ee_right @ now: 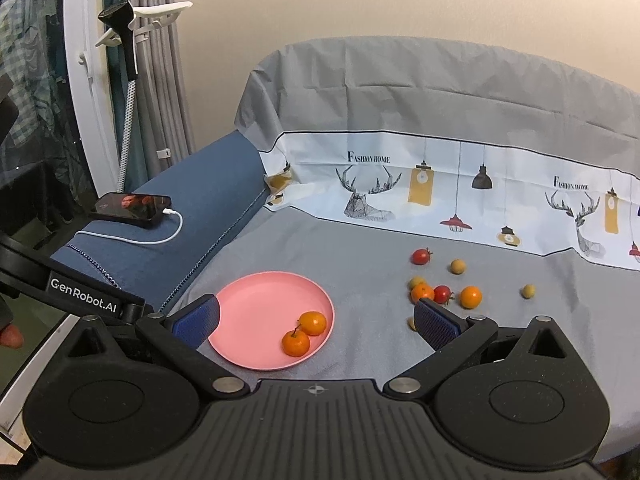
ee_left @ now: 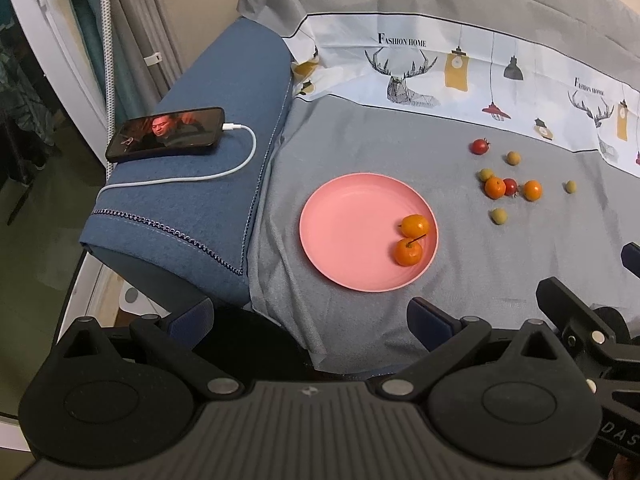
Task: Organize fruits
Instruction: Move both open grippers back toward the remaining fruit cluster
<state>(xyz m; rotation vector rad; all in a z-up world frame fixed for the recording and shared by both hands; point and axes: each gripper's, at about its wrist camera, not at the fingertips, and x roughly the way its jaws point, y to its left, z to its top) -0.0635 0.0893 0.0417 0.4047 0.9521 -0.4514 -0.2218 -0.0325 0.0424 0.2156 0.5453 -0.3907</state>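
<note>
From the left wrist view, the left tongs [ee_left: 310, 314] are hanging wide open and holding nothing, above the near edge of the grey cloth [ee_left: 360, 140] covering the sofa seat. The pink plate [ee_left: 344, 220] is lying just ahead of them, carrying two small oranges [ee_left: 415, 226] that are touching each other at its right rim. Right of the plate, loose fruit is sitting on the cloth: two more oranges [ee_left: 495, 187], two cherry tomatoes [ee_left: 479, 146] and several small greenish fruits [ee_left: 499, 215]. Left of the plate, a phone [ee_left: 166, 134] is charging on the blue armrest [ee_left: 208, 200]. From the right wrist view, the right tongs [ee_right: 316, 318] are also spreading wide and empty, framing the pink plate [ee_right: 256, 308] and its two oranges [ee_right: 313, 323]; the scattered fruit [ee_right: 470, 297] is lying right of the plate, one piece partly hidden behind the right finger [ee_right: 436, 324].
</note>
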